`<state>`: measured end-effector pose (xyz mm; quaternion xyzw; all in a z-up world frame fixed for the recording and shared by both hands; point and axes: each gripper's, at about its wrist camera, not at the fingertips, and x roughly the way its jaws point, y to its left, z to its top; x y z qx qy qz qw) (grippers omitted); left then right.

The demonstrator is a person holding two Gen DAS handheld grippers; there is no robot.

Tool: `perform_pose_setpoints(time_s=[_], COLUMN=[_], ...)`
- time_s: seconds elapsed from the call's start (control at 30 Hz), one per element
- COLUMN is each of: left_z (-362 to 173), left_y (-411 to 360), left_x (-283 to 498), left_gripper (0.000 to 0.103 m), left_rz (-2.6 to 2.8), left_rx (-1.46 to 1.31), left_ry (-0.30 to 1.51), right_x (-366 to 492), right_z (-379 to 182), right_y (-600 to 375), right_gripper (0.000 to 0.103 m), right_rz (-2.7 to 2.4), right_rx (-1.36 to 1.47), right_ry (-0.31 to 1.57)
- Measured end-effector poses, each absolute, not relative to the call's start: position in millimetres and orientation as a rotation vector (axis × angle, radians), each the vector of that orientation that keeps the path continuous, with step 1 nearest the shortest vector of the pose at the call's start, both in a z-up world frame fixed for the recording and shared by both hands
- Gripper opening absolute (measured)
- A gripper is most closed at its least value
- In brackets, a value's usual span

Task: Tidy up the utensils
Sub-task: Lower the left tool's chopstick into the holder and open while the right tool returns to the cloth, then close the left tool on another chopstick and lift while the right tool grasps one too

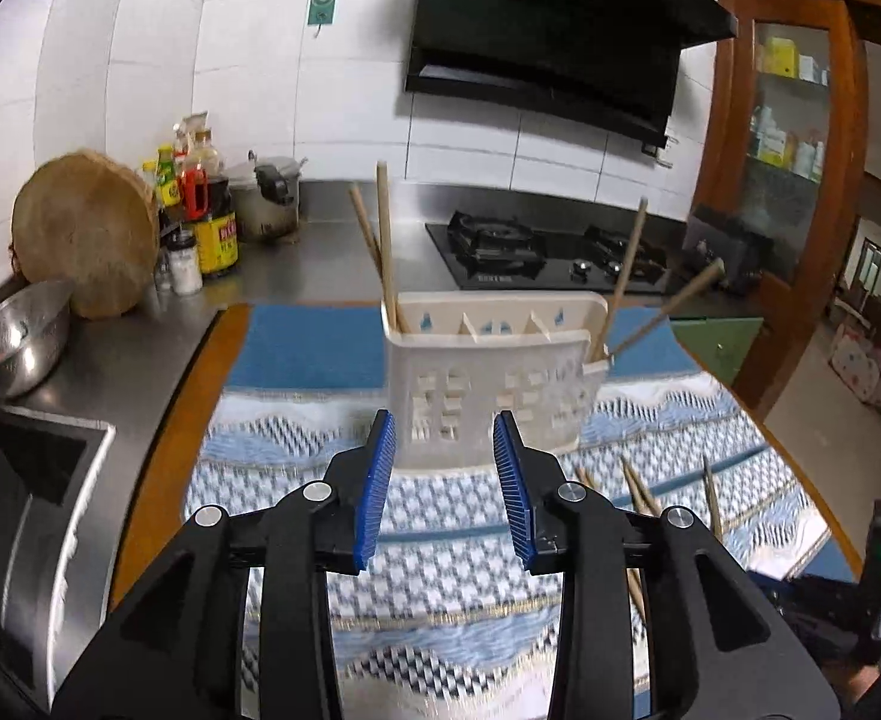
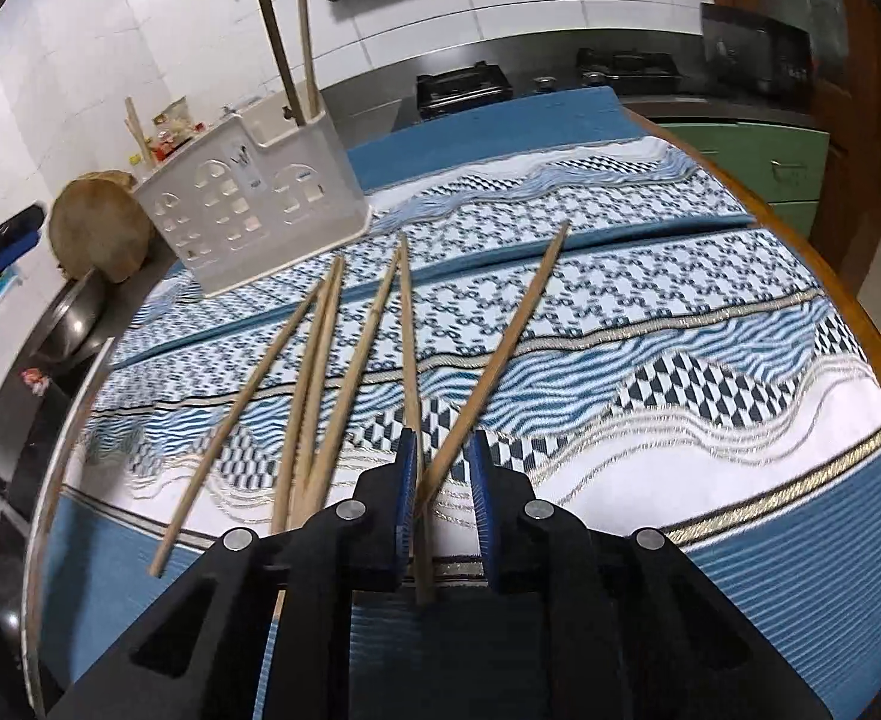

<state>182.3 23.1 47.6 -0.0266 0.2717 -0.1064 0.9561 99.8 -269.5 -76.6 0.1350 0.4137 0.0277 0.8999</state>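
A white slotted utensil holder (image 1: 488, 384) stands on the patterned cloth, with wooden chopsticks (image 1: 385, 240) upright in its left end and more (image 1: 626, 276) leaning out of its right end. My left gripper (image 1: 443, 474) is open and empty, just in front of the holder. In the right wrist view the holder (image 2: 254, 210) stands far left, and several loose chopsticks (image 2: 320, 372) lie on the cloth. My right gripper (image 2: 443, 480) is open low over the cloth, with the ends of two chopsticks (image 2: 488, 372) lying between its fingers.
A steel counter (image 1: 140, 360) and sink (image 1: 32, 480) lie to the left, with a metal bowl (image 1: 14, 336), a round wooden board (image 1: 86, 234) and sauce bottles (image 1: 212, 222). A gas hob (image 1: 554, 258) is behind. The table's wooden edge (image 2: 860, 300) curves at right.
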Motion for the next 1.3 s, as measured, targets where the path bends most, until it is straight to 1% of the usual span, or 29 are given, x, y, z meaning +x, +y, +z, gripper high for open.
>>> perform_pose_setpoints(time_s=[0.27, 0.5, 0.57, 0.83, 1.1, 1.17, 1.23, 1.3], left_z=[3, -28, -39, -77, -93, -96, -98, -97], left_y=[22, -4, -14, -47, -57, -60, -62, -63], left_x=[158, 137, 132, 130, 136, 136, 136, 136], left_gripper=[0.035, 0.035, 0.035, 0.034, 0.034, 0.023, 0.022, 0.014], left_rz=[-0.243, -0.315, -0.342, -0.378, -0.369, -0.38, -0.377, -0.381], left_rx=[-0.062, -0.009, 0.002, 0.061, 0.063, 0.061, 0.062, 0.051], left_ry=[0.626, 0.689, 0.717, 0.806, 0.85, 0.862, 0.868, 0.867], right_x=[109, 115, 113, 104, 99, 98, 98, 97], right_z=[-84, -90, -89, -85, -91, -91, -90, -91], right_y=[-271, -274, -276, -279, -277, -274, -272, -273], right_gripper=[0.014, 0.012, 0.007, 0.007, 0.008, 0.009, 0.009, 0.009], right_rz=[0.028, 0.016, 0.01, -0.004, 0.016, 0.017, 0.019, 0.022], right_rx=[0.372, 0.405, 0.4, 0.305, 0.234, 0.213, 0.203, 0.21], right_ry=[0.861, 0.868, 0.867, 0.858, 0.878, 0.883, 0.885, 0.887])
